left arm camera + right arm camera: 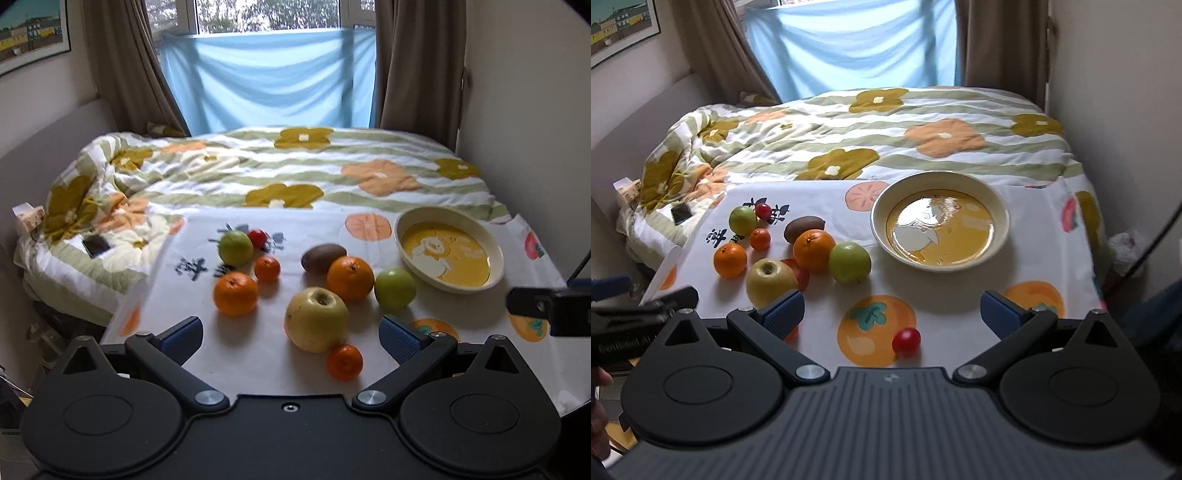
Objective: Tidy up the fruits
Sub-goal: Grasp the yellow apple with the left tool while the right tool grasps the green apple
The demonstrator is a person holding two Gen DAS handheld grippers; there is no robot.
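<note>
Several fruits lie on a white table (258, 354): a yellow apple (316, 319), a big orange (350, 278), a green apple (394, 288), a kiwi (323, 257), small tangerines (344, 362) and a second orange (235, 293). A cream bowl with a yellow inside (448, 254) stands empty at the right, also in the right wrist view (940, 221). My left gripper (291, 334) is open, the yellow apple between its fingers. My right gripper (892, 314) is open above a small red fruit (906, 341).
A bed with a flowered quilt (295, 173) lies beyond the table. A phone (96, 245) rests on the quilt at the left. A wall runs along the right. The right gripper shows at the left wrist view's right edge (546, 304).
</note>
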